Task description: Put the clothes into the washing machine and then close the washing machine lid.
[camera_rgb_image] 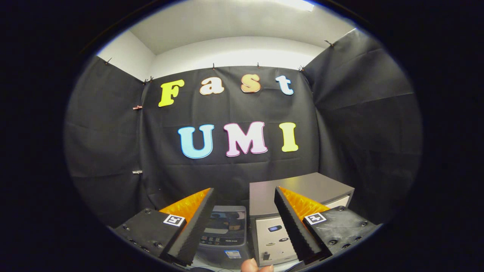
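The claw point(244, 226) stands wide apart with nothing between its fingers, raised and looking across the booth toward the black cloth wall point(234, 177). Beyond the gap between the fingers sits a small top-loading washing machine point(226, 230), its glass lid lying flat and closed over the tub, with a control panel along its near edge. Just beside it, touching or nearly so, stands a taller grey box-shaped appliance point(298, 189) with a pale front panel, partly hidden behind one finger. A fingertip point(256, 266) of the person shows below, between the claw's fingers.
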